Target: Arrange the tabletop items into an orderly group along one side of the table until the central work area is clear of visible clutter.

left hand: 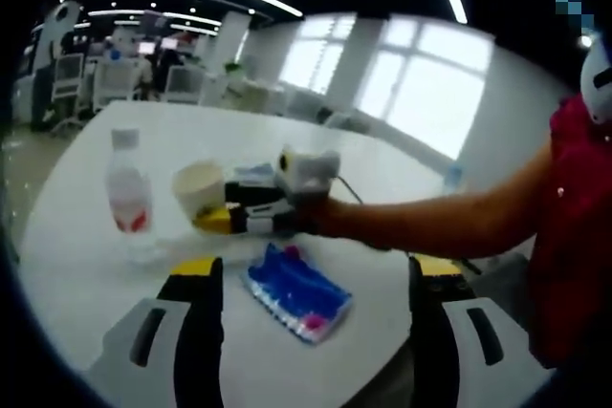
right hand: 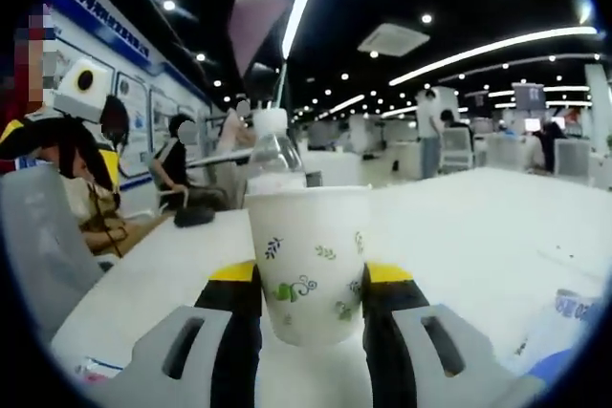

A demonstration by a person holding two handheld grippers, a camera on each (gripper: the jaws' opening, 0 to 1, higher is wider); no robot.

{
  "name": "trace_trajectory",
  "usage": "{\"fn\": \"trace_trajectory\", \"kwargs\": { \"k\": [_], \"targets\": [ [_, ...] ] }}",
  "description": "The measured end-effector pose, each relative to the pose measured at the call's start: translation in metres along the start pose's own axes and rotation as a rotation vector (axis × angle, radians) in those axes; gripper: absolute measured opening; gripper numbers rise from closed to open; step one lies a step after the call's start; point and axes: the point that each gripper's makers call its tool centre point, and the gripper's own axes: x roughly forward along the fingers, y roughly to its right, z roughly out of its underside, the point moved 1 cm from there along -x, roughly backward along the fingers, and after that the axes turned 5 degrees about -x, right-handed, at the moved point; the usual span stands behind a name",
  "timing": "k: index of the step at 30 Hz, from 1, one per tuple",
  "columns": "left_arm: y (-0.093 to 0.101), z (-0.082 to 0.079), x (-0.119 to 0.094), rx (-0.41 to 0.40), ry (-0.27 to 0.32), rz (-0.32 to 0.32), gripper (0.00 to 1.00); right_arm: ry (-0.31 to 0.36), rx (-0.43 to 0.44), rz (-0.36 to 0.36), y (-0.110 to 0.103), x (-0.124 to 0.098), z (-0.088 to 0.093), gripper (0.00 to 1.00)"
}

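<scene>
Holding entry: paper cup (right hand: 308,260), leaf print, clasped between the right gripper (right hand: 310,305) jaws, upright, just in front of the water bottle (right hand: 273,155) on the white worktop (right hand: 478,226). Left gripper (left hand: 316,279) jaws wide, empty, straddling the blue tissue pack (left hand: 296,291). Advice: keep the squeeze light, the cup level, and set it beside the bottle.

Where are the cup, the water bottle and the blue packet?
Cup (right hand: 308,260), right gripper view, its printed side.
Water bottle (left hand: 127,193), left gripper view, its label.
Blue packet (left hand: 295,291), left gripper view, its middle.
</scene>
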Motion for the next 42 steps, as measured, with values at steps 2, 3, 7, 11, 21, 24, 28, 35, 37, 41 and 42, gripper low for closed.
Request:
{"fn": "trace_trajectory", "kwargs": {
  "k": [2,3,7,11,21,24,28,35,37,41,42],
  "targets": [
    [0.000,0.000,0.000,0.002,-0.003,0.000,0.76,-0.009,-0.002,-0.001,-0.001,0.003,0.004,0.40],
    [0.000,0.001,-0.001,0.002,-0.003,0.000,0.76,-0.016,-0.008,0.002,-0.001,0.004,0.006,0.40],
    [-0.002,0.003,-0.003,-0.004,-0.003,-0.006,0.76,-0.037,-0.021,-0.001,-0.004,0.008,0.011,0.40],
    [-0.003,0.005,-0.004,-0.009,-0.006,-0.013,0.75,-0.068,-0.034,-0.007,-0.006,0.011,0.020,0.40],
    [-0.002,0.004,-0.003,-0.003,-0.007,-0.009,0.75,-0.149,-0.054,-0.021,-0.009,0.002,0.034,0.40],
    [-0.002,0.004,-0.002,-0.001,-0.009,-0.009,0.75,-0.152,-0.058,-0.021,-0.008,0.002,0.033,0.40],
    [-0.001,0.005,-0.001,0.000,-0.011,-0.007,0.74,-0.162,-0.064,-0.019,-0.009,0.003,0.034,0.40],
    [-0.003,0.006,-0.004,-0.005,-0.012,-0.015,0.74,-0.173,-0.075,-0.020,-0.010,0.004,0.035,0.40],
    [-0.003,0.006,-0.004,-0.003,-0.012,-0.015,0.74,-0.175,-0.074,-0.023,-0.011,0.004,0.035,0.40],
    [-0.003,0.006,-0.004,-0.002,-0.013,-0.017,0.74,-0.183,-0.083,-0.025,-0.012,0.005,0.035,0.40],
    [-0.003,0.006,-0.004,-0.002,-0.013,-0.017,0.74,-0.188,-0.091,-0.025,-0.012,0.005,0.036,0.40]
  ]
}}
